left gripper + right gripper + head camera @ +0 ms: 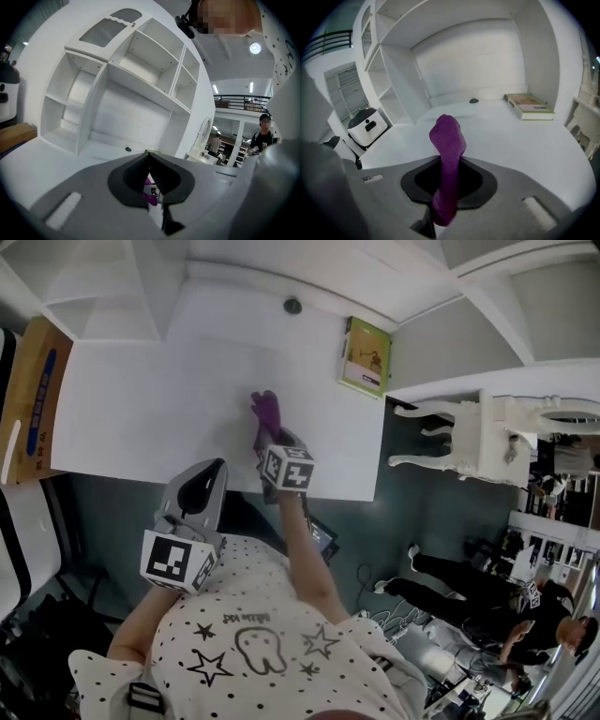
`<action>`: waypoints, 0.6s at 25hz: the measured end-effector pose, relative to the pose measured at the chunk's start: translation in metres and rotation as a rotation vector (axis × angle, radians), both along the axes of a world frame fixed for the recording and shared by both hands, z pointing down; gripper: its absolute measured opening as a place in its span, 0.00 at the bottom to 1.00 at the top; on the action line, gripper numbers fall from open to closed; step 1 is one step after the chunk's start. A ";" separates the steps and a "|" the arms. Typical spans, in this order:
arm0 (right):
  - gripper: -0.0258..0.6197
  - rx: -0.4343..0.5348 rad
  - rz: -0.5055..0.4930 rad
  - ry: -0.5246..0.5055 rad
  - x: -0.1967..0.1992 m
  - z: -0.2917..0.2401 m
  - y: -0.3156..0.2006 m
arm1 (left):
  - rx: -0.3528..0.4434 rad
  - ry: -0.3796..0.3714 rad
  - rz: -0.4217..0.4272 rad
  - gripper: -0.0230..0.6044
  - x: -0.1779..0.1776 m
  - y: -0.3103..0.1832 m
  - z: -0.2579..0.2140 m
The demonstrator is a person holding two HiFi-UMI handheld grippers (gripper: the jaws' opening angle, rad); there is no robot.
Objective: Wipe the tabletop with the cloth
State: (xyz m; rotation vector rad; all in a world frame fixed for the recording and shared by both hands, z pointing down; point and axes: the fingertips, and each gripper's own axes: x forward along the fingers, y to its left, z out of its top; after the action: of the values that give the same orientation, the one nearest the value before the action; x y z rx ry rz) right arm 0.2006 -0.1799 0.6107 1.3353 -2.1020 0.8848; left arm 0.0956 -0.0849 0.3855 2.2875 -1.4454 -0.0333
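One purple cloth [448,138] pinched in right tongs [448,165], its end sticking up over white desk [520,145] | left tongs [149,155] closed tip to tip, empty

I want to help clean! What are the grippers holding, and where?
The right gripper is shut on the purple cloth, pinching it partway along, one end poking out ahead. The left gripper is shut and empty.
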 end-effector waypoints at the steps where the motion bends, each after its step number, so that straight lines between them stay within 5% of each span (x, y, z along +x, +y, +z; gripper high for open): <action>1: 0.14 -0.018 -0.014 0.005 -0.009 0.006 0.003 | -0.001 0.000 -0.003 0.03 -0.005 0.001 0.000; 9: 0.14 -0.049 -0.017 -0.013 -0.035 0.042 0.011 | 0.014 -0.001 -0.040 0.03 -0.029 0.010 0.004; 15: 0.14 -0.047 -0.028 -0.026 -0.031 0.040 0.012 | 0.032 -0.032 0.048 0.03 -0.004 0.015 0.006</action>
State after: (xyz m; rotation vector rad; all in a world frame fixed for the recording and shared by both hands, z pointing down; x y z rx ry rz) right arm 0.1691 -0.1682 0.6508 1.2738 -2.1011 0.9395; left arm 0.0913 -0.0702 0.3914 2.3581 -1.4152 -0.0055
